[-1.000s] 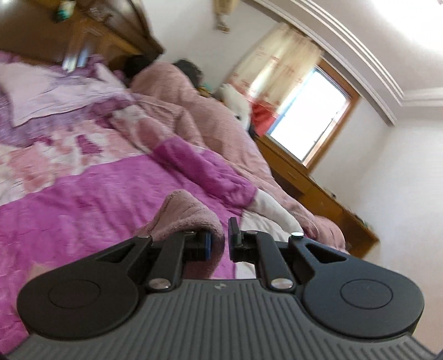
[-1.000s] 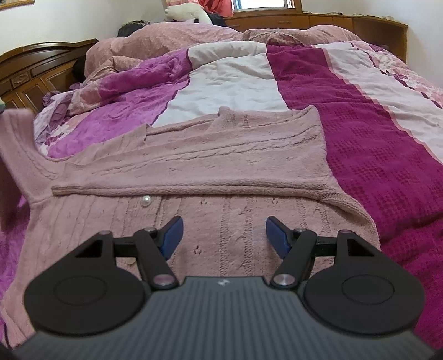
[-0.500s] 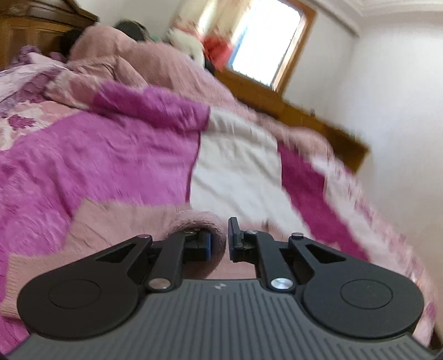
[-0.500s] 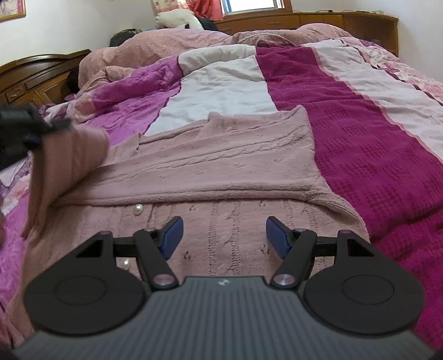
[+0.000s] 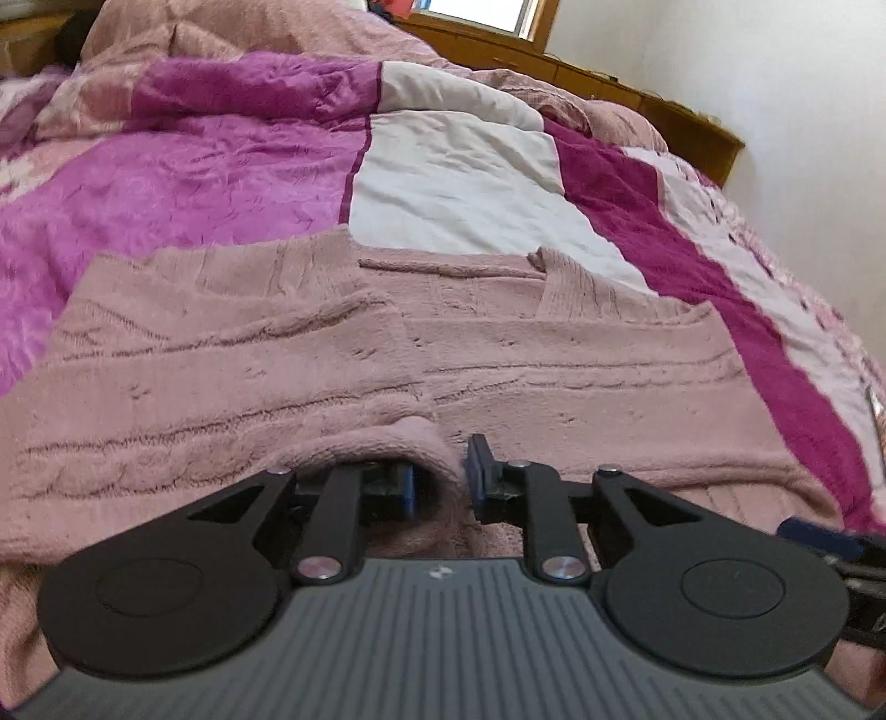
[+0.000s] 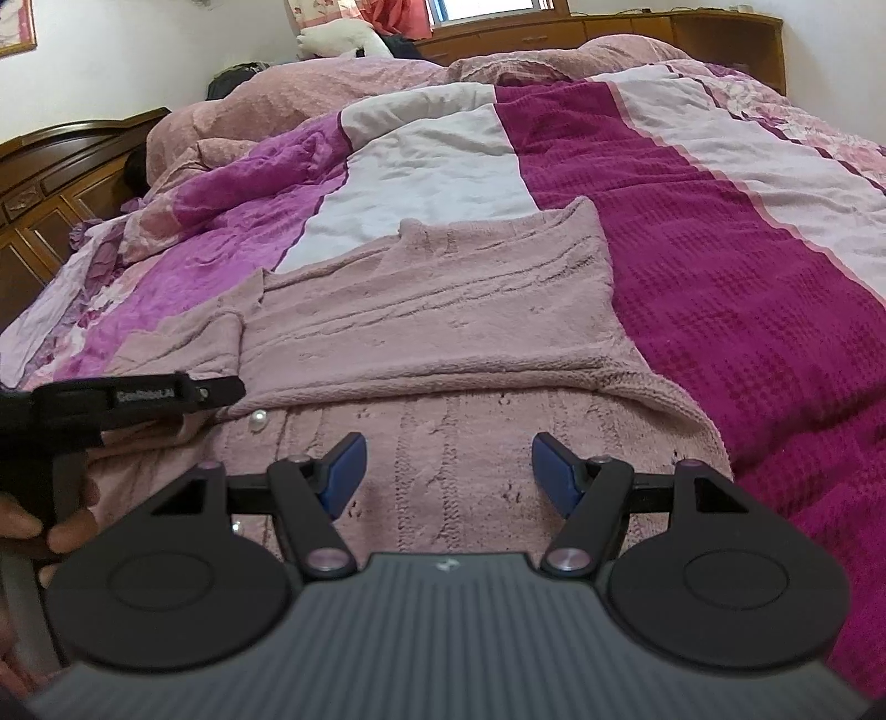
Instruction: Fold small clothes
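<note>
A dusty-pink knit cardigan (image 6: 432, 310) with pearl buttons lies on the bed, both sleeves folded across its body. It fills the lower half of the left wrist view (image 5: 387, 354). My left gripper (image 5: 440, 482) is shut on a fold of the left sleeve, low over the cardigan. It shows in the right wrist view (image 6: 166, 396) at the cardigan's left side. My right gripper (image 6: 447, 471) is open and empty just above the cardigan's lower front.
The bedspread (image 6: 692, 249) has magenta, white and dark-pink bands. A pink duvet heap (image 6: 343, 88) lies at the far end. A wooden headboard (image 6: 50, 183) stands at left, a wooden cabinet (image 6: 637, 27) under the window beyond.
My left gripper has swung the sleeve from the bed's left side over onto the cardigan body and come down low. My right gripper has stayed open in place.
</note>
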